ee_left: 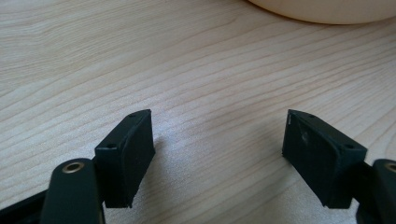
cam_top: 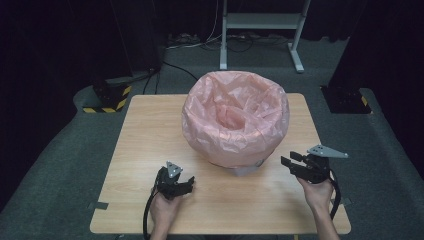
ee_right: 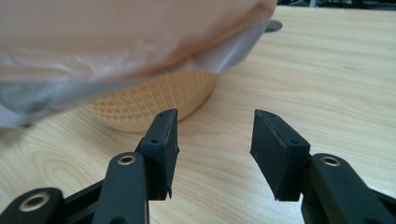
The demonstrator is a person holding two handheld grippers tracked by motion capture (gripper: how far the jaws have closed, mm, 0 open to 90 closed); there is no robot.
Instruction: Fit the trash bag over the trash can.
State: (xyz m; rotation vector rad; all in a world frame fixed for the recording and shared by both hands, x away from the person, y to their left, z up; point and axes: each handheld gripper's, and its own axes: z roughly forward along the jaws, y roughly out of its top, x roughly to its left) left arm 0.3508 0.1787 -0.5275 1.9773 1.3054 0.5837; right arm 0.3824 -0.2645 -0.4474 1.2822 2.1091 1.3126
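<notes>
On the table, a pink bag lines the basket; both hand-held grippers gape empty.

One basket, one pink bag, two hand-held grippers, one table.

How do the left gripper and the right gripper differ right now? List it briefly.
The left gripper sits low against the table, well short of the bagged basket; the right gripper is raised above the table beside the basket. The left gripper's jaws stand wider apart than the right gripper's. Both are open, hold nothing, and point toward the basket with its pink bag.
</notes>
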